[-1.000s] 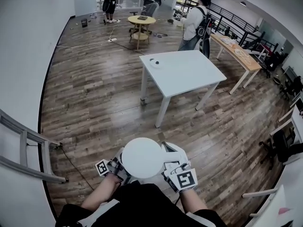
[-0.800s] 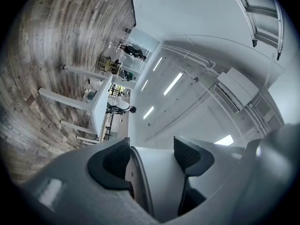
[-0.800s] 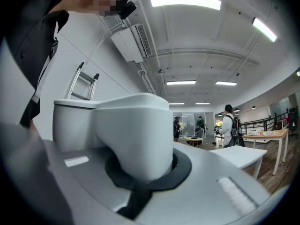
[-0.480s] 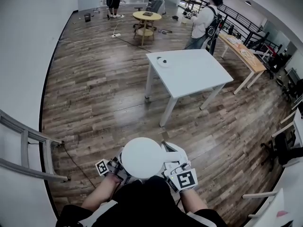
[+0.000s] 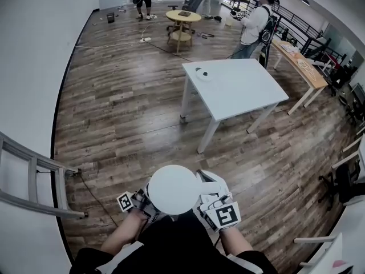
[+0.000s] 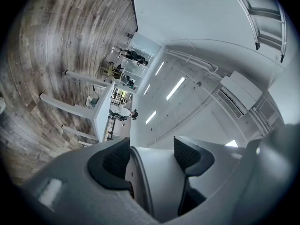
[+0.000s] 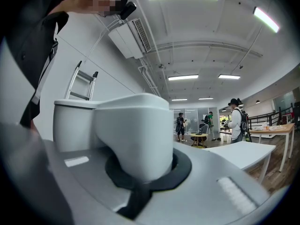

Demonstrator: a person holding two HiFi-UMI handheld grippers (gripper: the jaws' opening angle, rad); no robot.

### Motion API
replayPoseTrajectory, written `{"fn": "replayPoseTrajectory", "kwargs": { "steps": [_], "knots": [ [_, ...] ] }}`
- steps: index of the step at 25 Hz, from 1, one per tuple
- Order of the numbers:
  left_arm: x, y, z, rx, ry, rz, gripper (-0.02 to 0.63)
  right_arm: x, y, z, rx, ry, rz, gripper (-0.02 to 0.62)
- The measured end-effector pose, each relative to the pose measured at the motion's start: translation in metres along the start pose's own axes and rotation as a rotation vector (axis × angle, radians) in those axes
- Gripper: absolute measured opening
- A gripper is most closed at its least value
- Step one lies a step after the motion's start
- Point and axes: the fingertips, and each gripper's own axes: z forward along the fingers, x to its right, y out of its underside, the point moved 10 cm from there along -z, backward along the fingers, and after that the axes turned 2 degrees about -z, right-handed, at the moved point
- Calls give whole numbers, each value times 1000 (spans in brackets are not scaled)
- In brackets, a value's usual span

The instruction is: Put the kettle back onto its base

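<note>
Standing upright, kettle (image 5: 172, 189) points its handle (image 5: 213, 182) at right tongs (image 5: 209, 196)

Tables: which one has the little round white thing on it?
The white table, the nearest one: the round base sits by its far corner. The small round table and the long table are wood-coloured.

A: Where does the head view look from?
B: From high above the person, steeply down. The kettle (image 5: 173, 189) is near, right below, and the white table (image 5: 239, 90) is far ahead across the wood floor (image 5: 131, 124).
A: And the 2 gripper views?
B: Each sits very close behind its own jaws. The left one is rolled sideways and angled up at the ceiling (image 6: 187, 102); the right one looks level across the room.
A: What's shared?
B: All 3 show the kettle and the table.
</note>
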Motion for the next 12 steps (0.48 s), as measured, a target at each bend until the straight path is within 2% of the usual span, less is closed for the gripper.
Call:
{"fn": "replayPoseTrajectory", "kwargs": {
  "steps": [12],
  "knots": [
    [-19, -22, 50, 24, 13, 28, 298, 50, 0, 40, 11, -29, 1, 6]
  ]
}}
